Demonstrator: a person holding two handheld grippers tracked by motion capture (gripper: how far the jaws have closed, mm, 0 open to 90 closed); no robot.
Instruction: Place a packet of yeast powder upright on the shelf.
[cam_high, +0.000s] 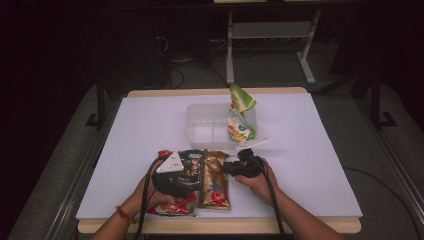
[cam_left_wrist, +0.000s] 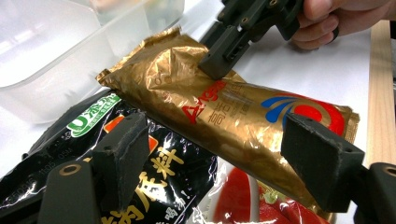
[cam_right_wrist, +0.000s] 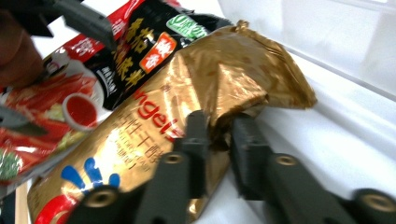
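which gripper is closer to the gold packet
Right. The right gripper has its fingers pinching the gold packet at its edge, near the tub end. The left gripper hangs open just above the packets, not touching the gold one.

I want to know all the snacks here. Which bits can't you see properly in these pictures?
- Red packet: high view, mostly covered by the left gripper and hand.
- Black packet: left gripper view, its lower part cut off by the bottom edge.
- Gold packet: right gripper view, blurred print; the pinched edge is hidden between the right gripper pads.
- Green pouch in the clear tub: high view, lettering too small.
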